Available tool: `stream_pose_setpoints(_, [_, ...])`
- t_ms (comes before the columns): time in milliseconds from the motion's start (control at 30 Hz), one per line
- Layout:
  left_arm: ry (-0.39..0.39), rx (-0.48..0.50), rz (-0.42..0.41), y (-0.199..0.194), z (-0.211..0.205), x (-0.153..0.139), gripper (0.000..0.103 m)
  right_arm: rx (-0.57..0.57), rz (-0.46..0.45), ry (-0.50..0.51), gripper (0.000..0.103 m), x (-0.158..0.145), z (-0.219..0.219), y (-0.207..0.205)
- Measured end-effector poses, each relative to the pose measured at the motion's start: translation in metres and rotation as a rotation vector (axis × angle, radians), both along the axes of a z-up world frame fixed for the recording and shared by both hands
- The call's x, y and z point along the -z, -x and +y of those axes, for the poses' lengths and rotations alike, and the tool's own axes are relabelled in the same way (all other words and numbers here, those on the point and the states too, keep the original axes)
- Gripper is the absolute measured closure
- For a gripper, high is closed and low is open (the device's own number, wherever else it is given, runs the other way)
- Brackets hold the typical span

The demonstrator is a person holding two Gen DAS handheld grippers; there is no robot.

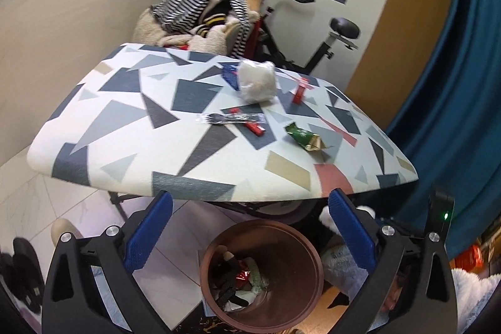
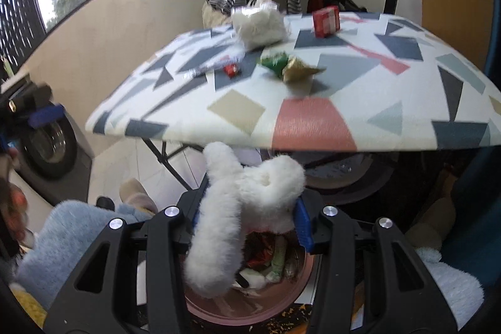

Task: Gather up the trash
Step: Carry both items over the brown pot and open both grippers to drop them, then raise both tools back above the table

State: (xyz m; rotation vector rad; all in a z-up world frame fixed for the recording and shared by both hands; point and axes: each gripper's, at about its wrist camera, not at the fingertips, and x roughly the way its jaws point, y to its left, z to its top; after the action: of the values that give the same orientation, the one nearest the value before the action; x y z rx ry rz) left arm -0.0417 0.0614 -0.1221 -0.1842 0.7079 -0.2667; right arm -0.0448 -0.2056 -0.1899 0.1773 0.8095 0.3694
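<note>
A brown trash bin with wrappers inside stands on the floor below the patterned table. My left gripper hovers over the bin, open, with nothing between its blue pads. My right gripper is shut on a white fluffy piece above the same bin. On the table lie a green and gold wrapper, a wrapped black plastic utensil, a red wrapper, a small red box, a blue wrapper and a clear bag of white fluff.
Behind the table a chair holds a pile of clothes, with an exercise bike beside it. A blue curtain hangs on the right. Dark slippers lie on the floor at left. A fluffy blue sleeve is near the right gripper.
</note>
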Motion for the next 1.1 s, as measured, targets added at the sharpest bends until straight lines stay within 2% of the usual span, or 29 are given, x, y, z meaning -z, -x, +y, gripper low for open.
stream_pose_setpoints(167, [-0.003,-0.059,0.018,0.001,0.013,0.005,0.006,-0.043,0.028,0.032,0.055,0.014,0.013,-0.003])
stream_pose_setpoints(433, [-0.013,-0.068,0.032,0.004,0.016,0.012,0.006,-0.068,0.061,0.052,0.053,0.026,0.028,-0.006])
stream_pose_setpoints(467, [-0.013,-0.07,0.031,0.004,0.016,0.012,0.006,-0.066,0.06,0.052,0.049,0.025,0.028,-0.007])
stream_pose_setpoints(600, [-0.018,-0.076,0.029,0.005,0.017,0.013,0.006,-0.046,0.039,0.052,0.013,0.026,0.029,-0.005])
stream_pose_setpoints(700, [-0.022,-0.081,0.024,0.005,0.017,0.014,0.006,-0.028,0.038,0.049,0.006,0.026,0.026,-0.006])
stream_pose_setpoints(1100, [-0.049,-0.07,-0.038,-0.002,0.012,0.007,0.006,0.037,0.052,0.027,0.006,0.019,0.007,-0.014])
